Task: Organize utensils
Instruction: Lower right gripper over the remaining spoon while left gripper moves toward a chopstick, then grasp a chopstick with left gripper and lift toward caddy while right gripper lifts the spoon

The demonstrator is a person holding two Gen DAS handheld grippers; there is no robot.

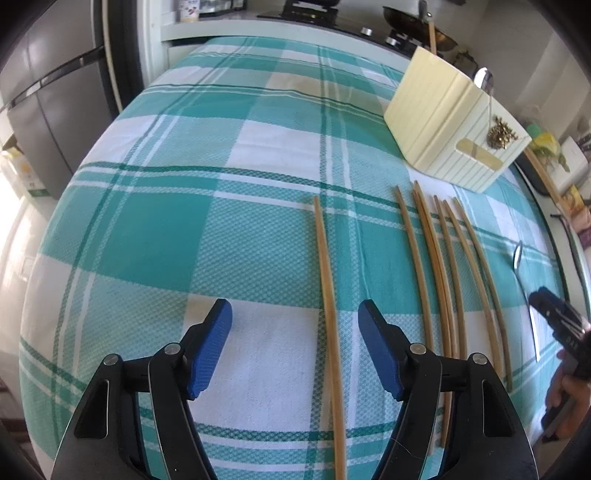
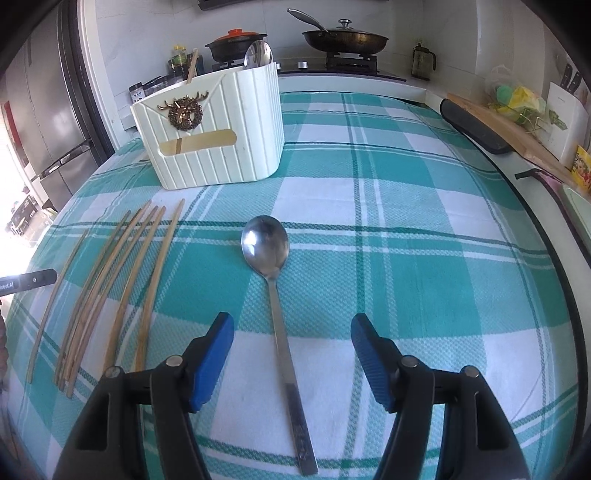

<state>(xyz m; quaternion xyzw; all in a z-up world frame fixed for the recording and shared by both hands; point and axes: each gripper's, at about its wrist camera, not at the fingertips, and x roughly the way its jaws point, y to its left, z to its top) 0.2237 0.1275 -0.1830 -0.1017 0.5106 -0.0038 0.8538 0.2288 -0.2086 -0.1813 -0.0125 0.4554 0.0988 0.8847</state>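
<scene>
Checked teal-and-white cloth [image 1: 184, 229] covers the table in the left wrist view, with a grey fridge [image 1: 44, 103] at ten o'clock and a stove [image 1: 369, 26] along the far counter at twelve. The left gripper [image 1: 295, 347] points down at the cloth with its blue pads wide apart; a single chopstick [image 1: 327, 295] lies lengthwise between the jaws, and neither pad touches it. A row of more chopsticks [image 1: 447, 266] lies side by side at two to three o'clock of the gripper, their far tips near a cream utensil holder [image 1: 450, 122] that stands at one o'clock. At the three o'clock edge the right gripper [image 1: 554, 317] shows in a hand [image 1: 569, 398], with a spoon handle [image 1: 517, 254] just beside it.

Kitchen counter fills the background of the right wrist view, with a frying pan [image 2: 345, 37] on the stove at twelve. The right gripper [image 2: 291, 350] has its jaws apart, and a steel spoon [image 2: 266, 247] lies on the cloth [image 2: 424, 258] with its handle running between them, untouched, bowl at twelve o'clock. The chopsticks [image 2: 122, 288] lie at nine to ten o'clock. The holder [image 2: 214, 129] stands at eleven, with a second spoon [image 2: 258, 53] and one chopstick [image 2: 192, 66] upright in it.
</scene>
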